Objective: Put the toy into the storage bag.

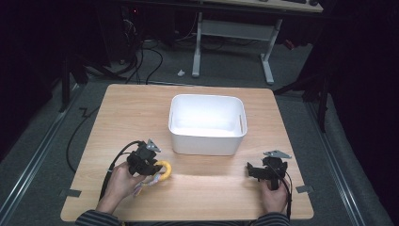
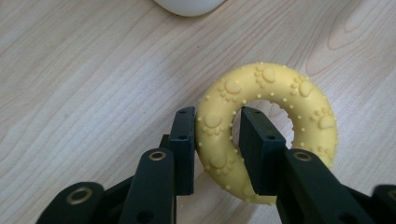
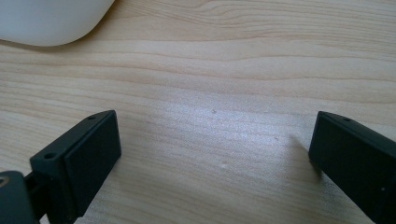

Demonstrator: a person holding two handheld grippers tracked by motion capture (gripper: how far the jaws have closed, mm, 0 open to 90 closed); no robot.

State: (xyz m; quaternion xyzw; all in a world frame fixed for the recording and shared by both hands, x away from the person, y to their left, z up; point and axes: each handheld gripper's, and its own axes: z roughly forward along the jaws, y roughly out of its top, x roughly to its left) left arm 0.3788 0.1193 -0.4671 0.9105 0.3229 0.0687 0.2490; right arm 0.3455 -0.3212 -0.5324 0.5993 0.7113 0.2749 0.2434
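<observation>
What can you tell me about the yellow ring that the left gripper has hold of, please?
The yellow ring is a chunky, matt, rubbery-looking hoop, moulded with raised paw prints and small dots over its surface. The left gripper is shut on one side of the band: one jaw presses its outer edge, the other sits inside the hole. In the high view the ring lies near the front left of the wooden table, in front of the white tub and apart from it. Whether it rests on the wood or is just lifted cannot be told.

Yellow paw-print rubber ring (image 2: 261,126), one side between jaws, above wooden table (image 2: 84,93)
</observation>
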